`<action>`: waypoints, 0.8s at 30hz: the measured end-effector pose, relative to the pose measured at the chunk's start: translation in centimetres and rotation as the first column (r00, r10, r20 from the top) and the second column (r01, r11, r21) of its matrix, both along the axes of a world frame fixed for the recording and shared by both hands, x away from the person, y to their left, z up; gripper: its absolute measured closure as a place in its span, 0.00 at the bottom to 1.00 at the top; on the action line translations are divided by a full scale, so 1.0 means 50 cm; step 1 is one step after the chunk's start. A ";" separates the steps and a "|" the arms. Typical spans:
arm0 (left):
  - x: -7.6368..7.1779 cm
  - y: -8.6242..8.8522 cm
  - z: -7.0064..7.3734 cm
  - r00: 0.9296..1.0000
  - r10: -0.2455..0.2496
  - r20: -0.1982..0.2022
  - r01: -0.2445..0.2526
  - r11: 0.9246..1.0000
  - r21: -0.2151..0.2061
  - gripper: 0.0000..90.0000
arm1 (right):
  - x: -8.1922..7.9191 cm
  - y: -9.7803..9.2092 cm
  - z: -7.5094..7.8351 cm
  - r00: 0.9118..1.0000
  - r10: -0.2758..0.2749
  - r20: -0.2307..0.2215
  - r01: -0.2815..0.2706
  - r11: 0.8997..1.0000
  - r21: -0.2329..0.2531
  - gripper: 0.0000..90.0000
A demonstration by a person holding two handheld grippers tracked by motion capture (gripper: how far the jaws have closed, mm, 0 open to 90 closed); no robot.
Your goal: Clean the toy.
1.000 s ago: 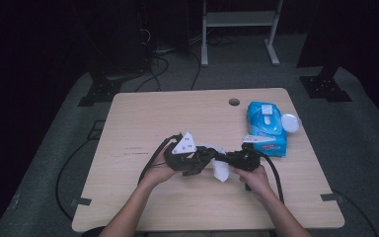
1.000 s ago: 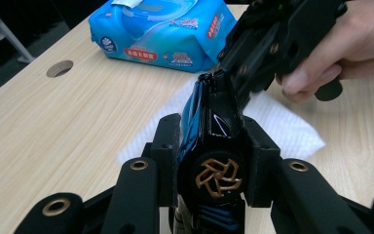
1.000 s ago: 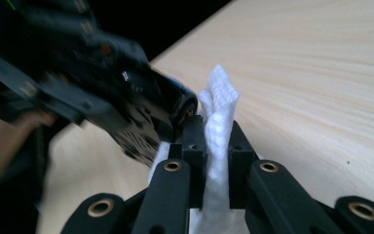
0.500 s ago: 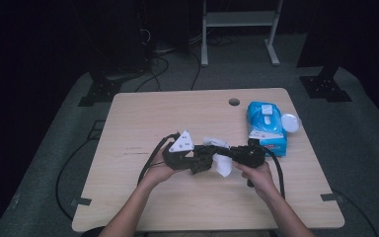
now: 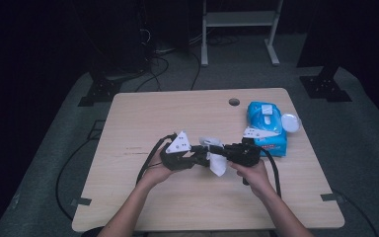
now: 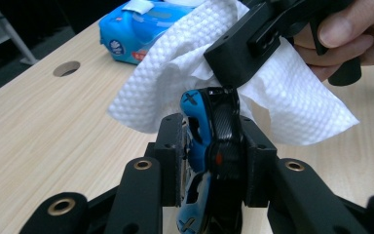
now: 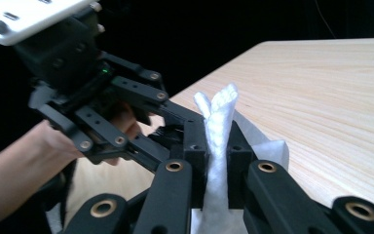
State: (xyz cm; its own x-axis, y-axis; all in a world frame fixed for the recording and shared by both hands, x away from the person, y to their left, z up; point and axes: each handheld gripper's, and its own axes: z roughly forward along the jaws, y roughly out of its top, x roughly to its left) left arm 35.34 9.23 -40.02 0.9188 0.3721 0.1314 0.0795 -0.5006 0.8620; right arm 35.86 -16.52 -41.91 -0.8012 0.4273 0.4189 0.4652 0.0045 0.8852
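This looks like a lab or recording studio. A single pale wooden counter stands on grey carpet, with darkness and black drapes all around. Black stand bases sit at the far left and right, cables trail across the floor, and a white metal frame stands beyond.

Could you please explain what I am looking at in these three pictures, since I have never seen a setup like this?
A person sits at a wooden table and holds a hand-operated two-jaw gripper in each hand. The high view looks down from above; the other two come from cameras riding on the grippers. The left gripper is shut on a small blue and black object, which I cannot identify. The right gripper is shut on a white wipe and holds it against that object, seemingly to clean it. On the table to the person's right lies a blue pack of wipes with its lid open.
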 end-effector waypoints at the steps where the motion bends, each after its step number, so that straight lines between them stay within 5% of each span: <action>1: 0.001 0.001 -0.002 1.000 0.003 -0.001 -0.003 1.000 -0.001 0.75 | 0.003 0.002 -0.003 1.000 -0.003 -0.001 0.003 1.000 -0.010 0.92; 9: -0.008 0.022 -0.026 0.999 0.040 0.011 -0.039 0.998 -0.046 0.75 | 0.020 0.007 -0.018 0.999 -0.032 -0.004 0.032 0.997 -0.077 0.92; 13: -0.017 0.041 -0.047 0.998 0.061 0.006 -0.060 0.998 -0.032 0.76 | 0.023 0.019 -0.026 1.000 -0.024 -0.006 0.024 0.994 -0.110 0.92; 19: -0.005 0.063 -0.106 0.994 0.094 -0.058 -0.093 0.995 0.025 0.76 | 0.037 0.060 -0.052 1.000 -0.023 -0.020 0.019 0.982 -0.190 0.92; 24: 0.005 0.067 -0.113 0.992 0.098 -0.081 -0.097 0.995 0.024 0.75 | 0.040 0.082 -0.056 1.000 -0.025 -0.003 0.023 0.971 -0.237 0.92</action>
